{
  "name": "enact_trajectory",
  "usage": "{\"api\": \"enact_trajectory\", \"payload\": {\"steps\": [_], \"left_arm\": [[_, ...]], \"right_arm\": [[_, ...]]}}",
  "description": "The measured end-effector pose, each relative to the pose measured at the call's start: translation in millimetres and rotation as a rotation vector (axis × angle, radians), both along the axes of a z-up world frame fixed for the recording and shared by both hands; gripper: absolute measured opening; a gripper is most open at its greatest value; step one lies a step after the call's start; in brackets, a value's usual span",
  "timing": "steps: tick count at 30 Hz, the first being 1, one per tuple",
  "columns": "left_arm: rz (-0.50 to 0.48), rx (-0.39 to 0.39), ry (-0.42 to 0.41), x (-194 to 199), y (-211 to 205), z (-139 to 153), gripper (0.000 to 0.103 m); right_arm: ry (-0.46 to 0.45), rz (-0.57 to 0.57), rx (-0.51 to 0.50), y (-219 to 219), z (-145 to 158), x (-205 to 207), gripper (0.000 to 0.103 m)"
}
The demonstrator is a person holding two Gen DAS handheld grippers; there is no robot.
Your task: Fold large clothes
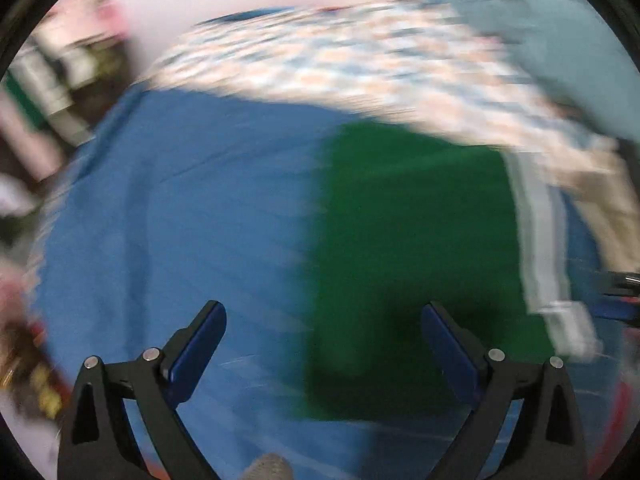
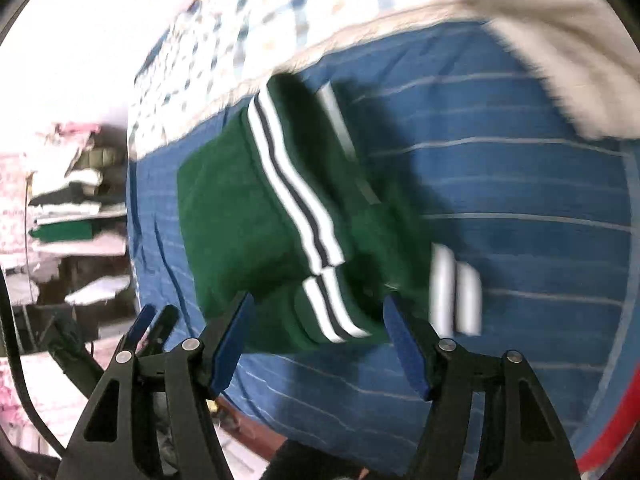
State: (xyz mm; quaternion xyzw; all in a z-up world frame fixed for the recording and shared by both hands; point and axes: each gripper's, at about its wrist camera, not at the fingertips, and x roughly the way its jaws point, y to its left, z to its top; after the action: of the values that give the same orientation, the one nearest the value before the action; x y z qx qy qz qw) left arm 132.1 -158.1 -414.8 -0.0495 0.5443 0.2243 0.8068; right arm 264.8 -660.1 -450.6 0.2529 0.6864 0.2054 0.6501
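Both grippers, left gripper (image 1: 324,336) and right gripper (image 2: 318,332), hover with jaws spread wide, holding nothing. Below them a green garment (image 2: 240,208) with white stripes lies folded on the blue striped bedsheet (image 2: 500,200), near a patterned quilt (image 1: 340,64).

Dark green garment (image 2: 236,216) with white-and-navy side stripes; blue bedsheet (image 2: 520,208) with thin pale lines; blue-and-peach checked quilt (image 1: 340,68).
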Motion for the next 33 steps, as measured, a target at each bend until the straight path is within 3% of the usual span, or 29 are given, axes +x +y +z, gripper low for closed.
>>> {"api": "enact_trajectory", "payload": {"steps": [3, 6, 7, 8, 9, 11, 15, 18, 21, 25, 28, 29, 30, 33], "left_arm": [[0.183, 0.131, 0.126, -30.3, 53.0, -40.2, 0.099], [0.300, 0.123, 0.241, -51.7, 86.3, -88.8, 0.099], [0.326, 0.112, 0.268, -56.2, 91.9, -105.6, 0.099], [0.330, 0.095, 0.283, -58.3, 93.8, -119.4, 0.099], [0.328, 0.071, 0.302, -58.3, 93.7, -133.9, 0.099], [0.315, 0.080, 0.317, -54.8, 90.0, -149.2, 0.100], [0.320, 0.138, 0.300, -48.6, 82.0, -157.7, 0.103], [0.341, 0.110, 0.292, -47.3, 85.6, -157.7, 0.103], [0.355, 0.062, 0.307, -46.8, 94.7, -153.1, 0.103], [0.347, 0.061, 0.309, -41.7, 95.5, -129.5, 0.103], [0.307, 0.109, 0.203, -29.9, 85.5, -82.8, 0.103], [0.294, 0.116, 0.174, -24.4, 78.7, -70.3, 0.103], [0.279, 0.113, 0.143, -17.9, 74.1, -58.5, 0.103], [0.212, 0.089, 0.064, 8.8, 55.9, -32.5, 0.103]], "right_arm": [[0.043, 0.071, -0.049, 30.2, -35.8, 6.5, 0.069], [0.115, 0.084, -0.137, 43.7, -71.0, 7.0, 0.065], [0.107, 0.079, -0.150, 44.9, -71.7, 6.2, 0.035], [0.077, 0.077, -0.175, 44.3, -67.1, 4.6, 0.017], [0.063, 0.061, -0.167, 42.1, -64.4, 3.1, 0.009], [0.033, 0.020, -0.153, 31.4, -49.2, -5.0, 0.008], [-0.067, -0.072, -0.157, -4.3, 6.2, -28.7, 0.007], [-0.098, -0.118, -0.221, -24.8, 23.7, -42.4, 0.007], [-0.021, -0.140, -0.270, -26.9, -14.1, -42.0, 0.007], [0.101, -0.020, -0.309, -4.9, -68.6, -32.6, 0.010], [0.114, 0.001, -0.241, -4.6, -50.3, -22.6, 0.032], [0.103, -0.008, -0.221, -7.6, -41.2, -20.8, 0.046], [0.082, -0.015, -0.206, -10.1, -30.7, -18.8, 0.052], [-0.008, -0.012, -0.130, -9.3, -0.9, -4.7, 0.056]]}}
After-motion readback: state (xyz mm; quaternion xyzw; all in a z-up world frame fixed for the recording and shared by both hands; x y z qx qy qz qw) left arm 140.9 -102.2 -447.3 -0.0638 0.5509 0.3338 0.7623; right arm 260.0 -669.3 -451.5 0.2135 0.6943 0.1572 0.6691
